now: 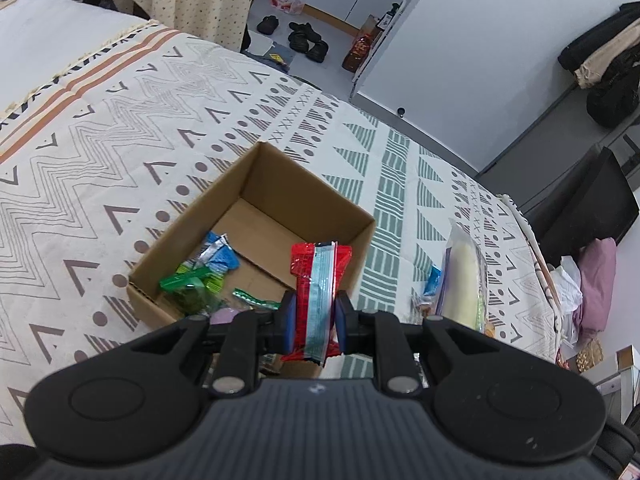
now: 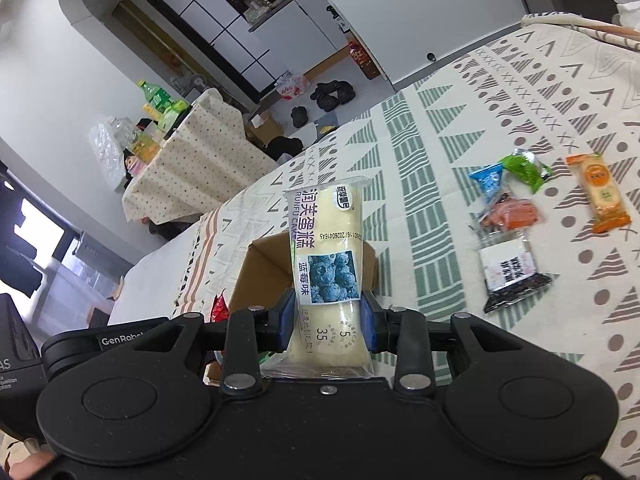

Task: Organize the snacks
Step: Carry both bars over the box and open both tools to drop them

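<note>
My left gripper is shut on a red snack packet with a pale blue stripe, held over the near right corner of an open cardboard box. Blue and green packets lie in the box's near left part. My right gripper is shut on a long cream blueberry cake packet, which stands upright in front of the same box. That cake packet also shows at the right in the left wrist view.
The box rests on a patterned cloth over a bed. Several loose snacks lie on the cloth to the right: blue, green, orange and black-and-white packets. A draped table with bottles stands beyond.
</note>
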The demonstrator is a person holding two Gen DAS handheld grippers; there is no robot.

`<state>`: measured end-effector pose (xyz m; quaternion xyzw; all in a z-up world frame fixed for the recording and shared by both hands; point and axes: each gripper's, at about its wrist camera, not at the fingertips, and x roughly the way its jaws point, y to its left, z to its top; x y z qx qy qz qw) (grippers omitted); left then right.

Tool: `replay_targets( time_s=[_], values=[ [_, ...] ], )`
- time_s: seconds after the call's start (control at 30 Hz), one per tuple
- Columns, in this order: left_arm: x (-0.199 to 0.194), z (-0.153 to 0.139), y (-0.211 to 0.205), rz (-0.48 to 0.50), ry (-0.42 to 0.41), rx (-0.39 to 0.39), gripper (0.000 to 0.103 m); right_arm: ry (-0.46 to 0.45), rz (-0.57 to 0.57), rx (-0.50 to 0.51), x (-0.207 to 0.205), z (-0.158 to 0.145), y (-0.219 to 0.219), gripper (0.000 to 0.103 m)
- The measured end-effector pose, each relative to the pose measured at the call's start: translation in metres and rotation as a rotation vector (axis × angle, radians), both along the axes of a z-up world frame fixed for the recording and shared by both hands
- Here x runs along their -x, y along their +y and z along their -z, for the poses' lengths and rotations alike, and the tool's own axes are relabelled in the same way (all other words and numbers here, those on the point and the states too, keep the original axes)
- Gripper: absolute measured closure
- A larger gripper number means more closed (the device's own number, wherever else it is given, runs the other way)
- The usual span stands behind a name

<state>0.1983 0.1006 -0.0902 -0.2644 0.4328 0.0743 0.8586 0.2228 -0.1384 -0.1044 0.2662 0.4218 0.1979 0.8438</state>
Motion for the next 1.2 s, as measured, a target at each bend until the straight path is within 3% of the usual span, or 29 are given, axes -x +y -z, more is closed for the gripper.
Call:
replay_targets(
  time_s=[0.73, 0.87, 0.93, 1.03, 1.13, 1.17, 1.2],
  values=[
    [-0.039, 0.032, 0.057, -0.053, 0.046, 0.064, 0.083, 0.048, -0.063, 0.058, -0.015, 0.016, 0.066, 0.070],
    [-0.041, 0.029, 0.064, -0.056, 0.051, 0.020, 0.076, 0.056, -0.061, 0.050, -0.018, 0.019, 0.071, 0.070],
    [-0.040, 0.031, 0.069, -0.072, 0.061, 0.036, 0.065, 0.060, -0.066, 0.052, -0.020, 0.020, 0.076, 0.070],
    [-0.035, 0.031, 0.073, -0.089, 0.068, 0.043, 0.058, 0.063, -0.065, 0.057, -0.024, 0.021, 0.082, 0.070],
    [-0.032, 0.030, 0.075, -0.097, 0.075, 0.033, 0.050, 0.043, -0.052, 0.050, -0.025, 0.019, 0.085, 0.063],
    [-0.031, 0.030, 0.075, -0.100, 0.078, 0.031, 0.049, 0.030, -0.046, 0.042, -0.026, 0.018, 0.085, 0.050],
    [-0.030, 0.030, 0.075, -0.101, 0.081, 0.029, 0.048, 0.026, -0.045, 0.042, -0.025, 0.016, 0.085, 0.044]
  ],
)
